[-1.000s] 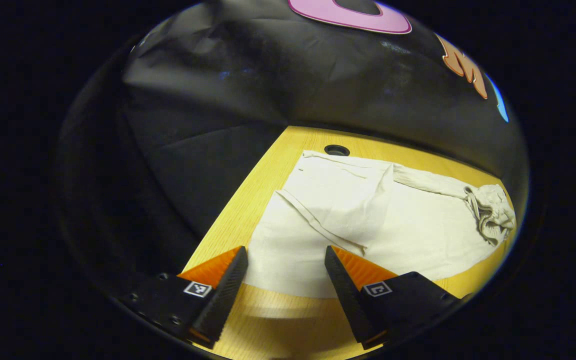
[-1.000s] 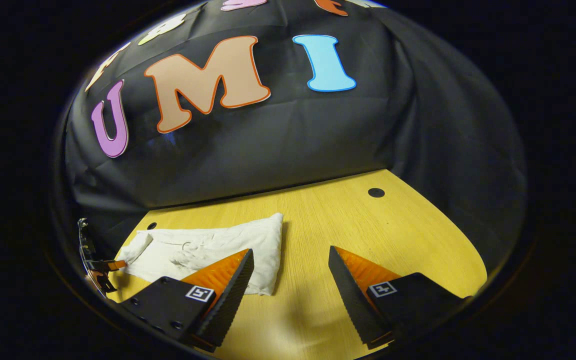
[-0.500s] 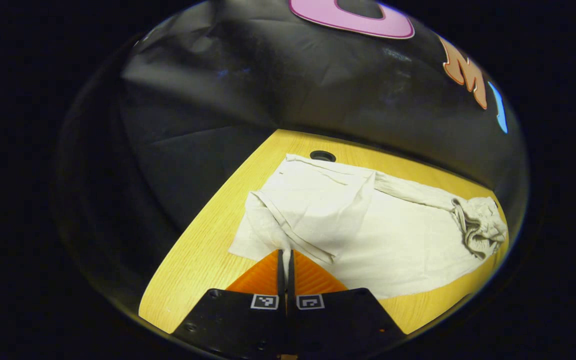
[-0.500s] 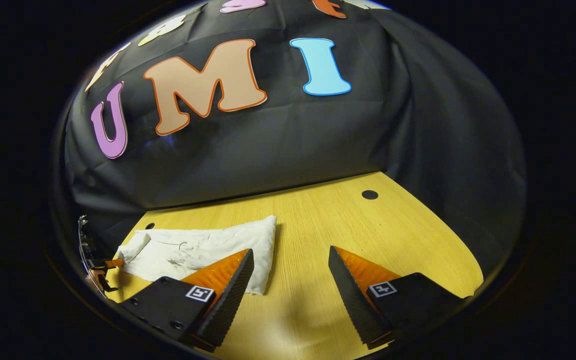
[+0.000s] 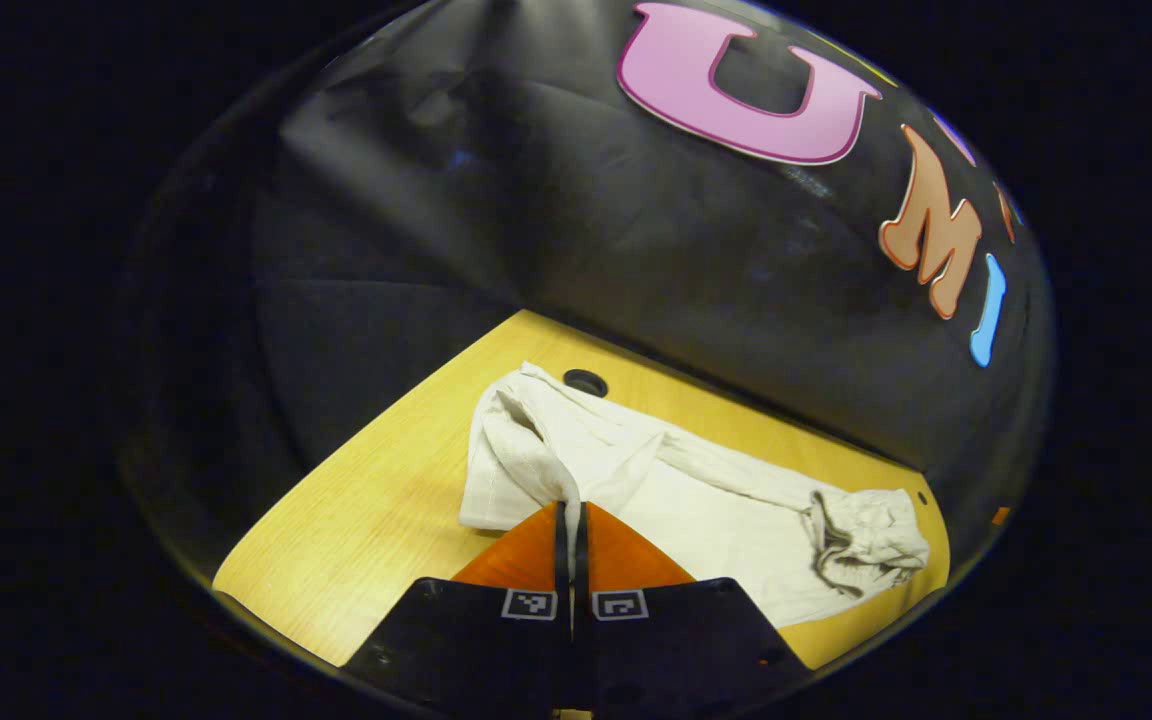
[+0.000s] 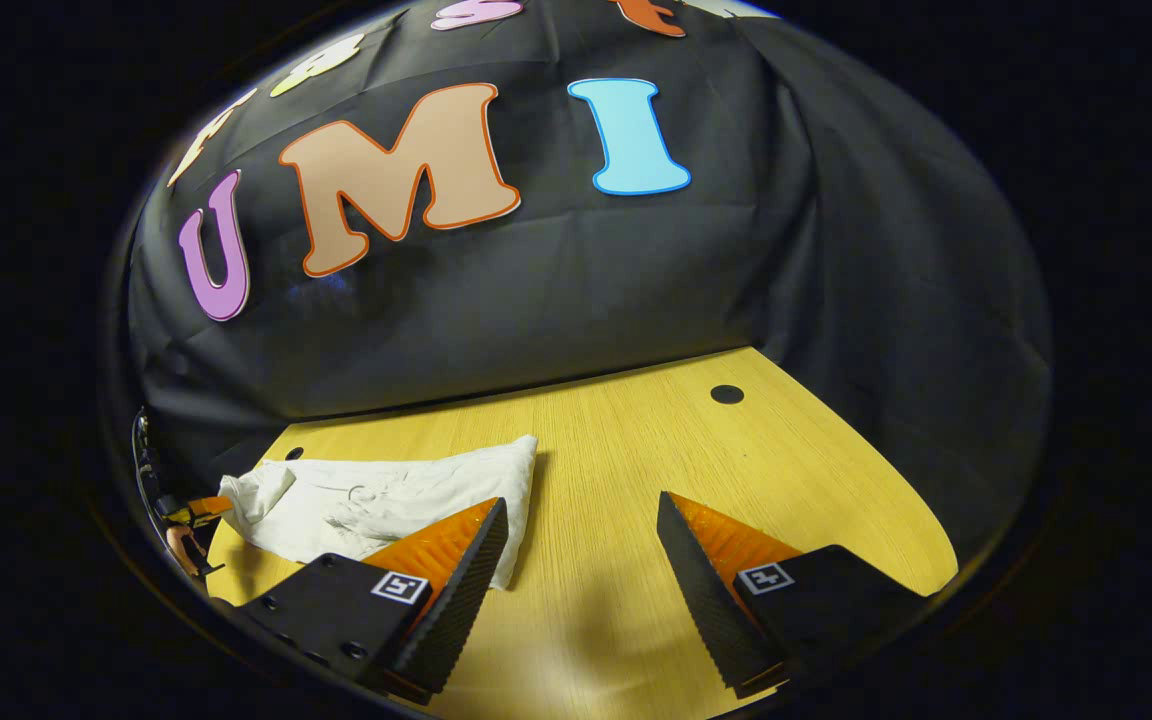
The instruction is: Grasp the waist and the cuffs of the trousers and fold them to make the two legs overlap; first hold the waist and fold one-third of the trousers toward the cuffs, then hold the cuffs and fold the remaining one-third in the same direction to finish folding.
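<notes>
Down at the bottom of the left gripper view, the left gripper (image 5: 572,520) has its two fingers pressed together with only a thin dark slit between them, and a fold of the white trousers (image 5: 696,495) is pinched at their tips. From that pinch the cloth rises in a bunched ridge, lifted off the wooden table (image 5: 366,540), while the rest of the trousers lies flat and stretches away to the right, ending in a crumpled, gathered end (image 5: 866,545) near the table's right edge. A round hole (image 5: 585,381) in the tabletop sits just behind the lifted part, close to the table's far edge, where the black booth wall (image 5: 536,200) begins. The gripper points forward and downward across the table toward the garment. In the right gripper view, the right gripper (image 6: 581,545) hangs above bare wood with its fingers spread wide apart and nothing between them. The trousers (image 6: 386,495) lie on the left part of the table (image 6: 696,470), their near edge partly hidden behind the left-hand finger (image 6: 456,560). At the far left end of the cloth, the other gripper (image 6: 198,508) meets the raised corner of the fabric. A second round hole (image 6: 726,394) shows farther back to the right.
</notes>
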Action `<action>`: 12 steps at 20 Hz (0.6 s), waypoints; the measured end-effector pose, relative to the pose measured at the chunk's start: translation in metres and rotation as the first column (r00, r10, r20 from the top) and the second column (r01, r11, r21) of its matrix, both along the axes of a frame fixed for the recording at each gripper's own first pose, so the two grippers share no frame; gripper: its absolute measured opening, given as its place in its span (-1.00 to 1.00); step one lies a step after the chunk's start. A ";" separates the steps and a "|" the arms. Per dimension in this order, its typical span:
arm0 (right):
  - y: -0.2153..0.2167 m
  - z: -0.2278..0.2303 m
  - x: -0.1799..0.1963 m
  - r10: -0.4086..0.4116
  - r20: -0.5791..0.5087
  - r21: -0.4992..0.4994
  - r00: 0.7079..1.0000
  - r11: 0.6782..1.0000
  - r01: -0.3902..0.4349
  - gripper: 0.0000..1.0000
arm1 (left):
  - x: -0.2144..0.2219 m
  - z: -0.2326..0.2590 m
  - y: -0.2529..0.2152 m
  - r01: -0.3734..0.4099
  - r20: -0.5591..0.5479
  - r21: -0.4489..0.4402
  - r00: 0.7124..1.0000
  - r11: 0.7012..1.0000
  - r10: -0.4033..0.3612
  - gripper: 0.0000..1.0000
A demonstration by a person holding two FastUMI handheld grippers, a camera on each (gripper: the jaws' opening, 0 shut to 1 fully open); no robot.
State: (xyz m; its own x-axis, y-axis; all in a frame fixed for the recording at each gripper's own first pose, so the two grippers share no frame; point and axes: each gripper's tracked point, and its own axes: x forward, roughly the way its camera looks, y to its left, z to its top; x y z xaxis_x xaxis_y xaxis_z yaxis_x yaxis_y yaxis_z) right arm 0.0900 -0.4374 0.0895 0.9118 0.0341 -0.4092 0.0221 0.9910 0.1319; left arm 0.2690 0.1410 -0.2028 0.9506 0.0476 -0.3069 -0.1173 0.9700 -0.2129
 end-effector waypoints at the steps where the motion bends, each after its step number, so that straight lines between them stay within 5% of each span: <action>1: -0.001 0.000 -0.001 0.004 0.002 -0.002 1.000 1.000 -0.004 0.92 | 0.001 0.009 -0.012 0.016 0.019 -0.004 1.000 1.000 -0.016 -1.00; 6: -0.003 0.000 -0.003 0.032 0.007 -0.003 0.999 0.999 -0.032 0.83 | 0.003 0.054 -0.092 0.137 0.091 0.033 0.986 0.990 -0.140 -1.00; 12: -0.006 0.000 -0.007 0.067 0.014 -0.017 0.998 0.998 -0.067 0.93 | 0.000 0.087 -0.223 0.321 0.174 -0.011 0.933 0.947 -0.315 -1.00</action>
State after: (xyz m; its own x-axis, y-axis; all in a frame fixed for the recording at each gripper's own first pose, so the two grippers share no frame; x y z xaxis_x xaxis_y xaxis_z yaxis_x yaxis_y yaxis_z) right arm 0.0826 -0.4434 0.0897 0.9136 0.0890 -0.3968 -0.0466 0.9922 0.1154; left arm 0.2687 -0.0820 -0.1159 0.9518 -0.2744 -0.1369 0.2367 0.9412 -0.2411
